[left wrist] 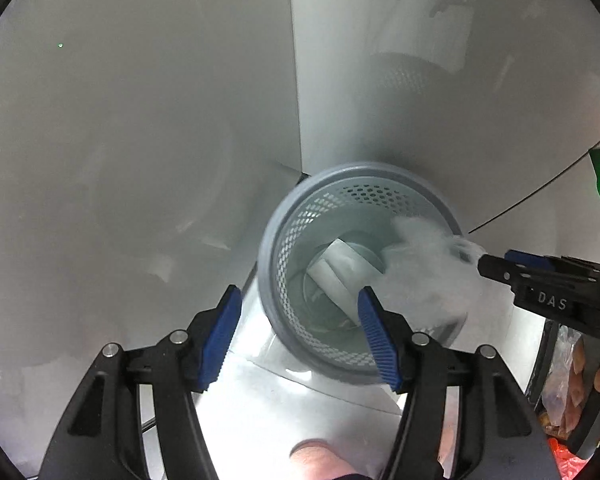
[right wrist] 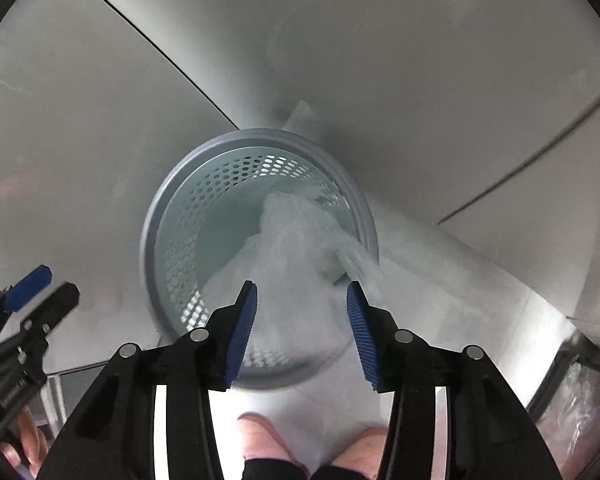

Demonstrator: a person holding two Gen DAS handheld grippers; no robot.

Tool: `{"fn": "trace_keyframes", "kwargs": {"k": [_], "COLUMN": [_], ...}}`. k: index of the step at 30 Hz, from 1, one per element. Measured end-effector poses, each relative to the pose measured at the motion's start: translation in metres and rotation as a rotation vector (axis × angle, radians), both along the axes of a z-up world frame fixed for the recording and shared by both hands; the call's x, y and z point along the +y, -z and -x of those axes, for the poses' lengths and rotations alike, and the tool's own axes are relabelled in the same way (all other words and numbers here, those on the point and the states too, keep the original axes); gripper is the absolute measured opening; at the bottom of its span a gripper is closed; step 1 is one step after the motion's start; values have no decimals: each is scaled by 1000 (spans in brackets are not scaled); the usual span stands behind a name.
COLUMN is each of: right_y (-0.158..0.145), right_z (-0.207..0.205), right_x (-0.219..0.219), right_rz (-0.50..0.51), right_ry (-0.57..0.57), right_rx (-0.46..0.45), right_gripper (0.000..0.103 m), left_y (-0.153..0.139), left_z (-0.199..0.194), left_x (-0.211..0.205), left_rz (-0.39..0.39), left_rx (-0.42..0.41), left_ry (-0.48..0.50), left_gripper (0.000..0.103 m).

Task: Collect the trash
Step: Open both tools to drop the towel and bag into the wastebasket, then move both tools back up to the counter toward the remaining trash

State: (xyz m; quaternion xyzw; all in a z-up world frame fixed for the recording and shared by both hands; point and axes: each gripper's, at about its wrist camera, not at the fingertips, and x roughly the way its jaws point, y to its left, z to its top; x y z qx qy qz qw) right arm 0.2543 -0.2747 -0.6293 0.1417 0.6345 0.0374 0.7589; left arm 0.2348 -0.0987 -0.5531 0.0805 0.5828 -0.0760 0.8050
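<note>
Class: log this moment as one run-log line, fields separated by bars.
left gripper: open | right gripper: open | crumpled white wrap: dropping into bin, blurred | grey perforated bin: upright on floor

We see a grey round trash basket (left wrist: pixel 364 184) with perforated walls standing upright on the floor, right of centre in the left wrist view and at the centre of the right wrist view (right wrist: pixel 256 140); a blurred white crumpled wad of soft trash (left wrist: pixel 420 272) hangs over its right rim, partly inside the opening (right wrist: pixel 296 256); a flat white paper piece (left wrist: pixel 336 268) lies tilted at the bottom of the basket, near the middle.
</note>
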Motion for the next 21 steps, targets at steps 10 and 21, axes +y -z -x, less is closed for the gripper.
{"fn": "trace_keyframes", "kwargs": {"k": [10,21], "right_y": [-120,-397], "right_z": [38,116], "right_x": [-4,-43], "right_rz": [1,30], "right_ry": [0,-46], "right_rx": [34,-187], "right_gripper": [47,52], "left_y": [-144,-372], "left_z": [33,58], "left_x": [6,-2], "left_rz": [40,85], "left_rx": [-15,-186], "left_ry": [-12,-47], "left_gripper": [59,63]}}
